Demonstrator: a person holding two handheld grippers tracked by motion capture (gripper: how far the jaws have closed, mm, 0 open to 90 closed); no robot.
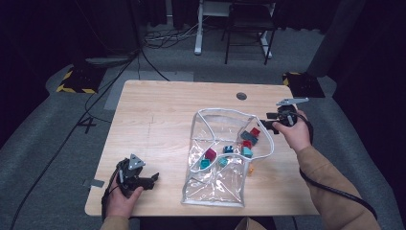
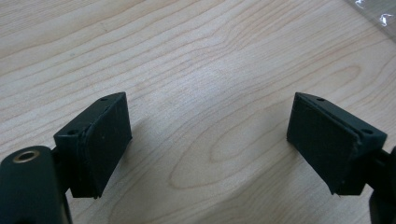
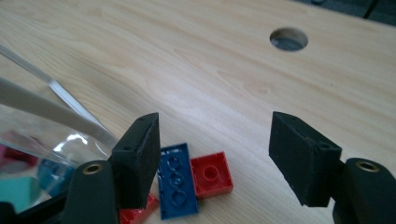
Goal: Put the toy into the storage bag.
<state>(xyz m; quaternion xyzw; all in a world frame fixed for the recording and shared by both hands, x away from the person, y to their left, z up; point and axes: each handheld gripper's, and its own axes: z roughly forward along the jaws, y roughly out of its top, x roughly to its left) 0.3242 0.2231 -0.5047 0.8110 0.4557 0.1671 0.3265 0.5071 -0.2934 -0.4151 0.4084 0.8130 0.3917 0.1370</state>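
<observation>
From above, most bricks (image 1: 225,155) sat inside the clear bag (image 1: 215,187) mid-table (image 1: 153,110), so bagging looked well along. Left tongs (image 2: 210,140) were wide, empty, over bare wood. Right tongs (image 3: 215,158) gaped wide above a blue brick (image 3: 175,179) and red brick (image 3: 212,173), both still outside the bag.

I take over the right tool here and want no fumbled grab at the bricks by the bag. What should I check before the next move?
1. Right tool jaws apart, nothing between the pads: ok.
2. Blue brick and red brick lie flat on the table, in front of the jaws: ok.
3. The two bricks touch side by side, so one alone may be hard to take: not ok.
4. Bag rim lies close beside the left jaw: not ok.
5. Left tool open over bare wood, out of the way: ok.
</observation>
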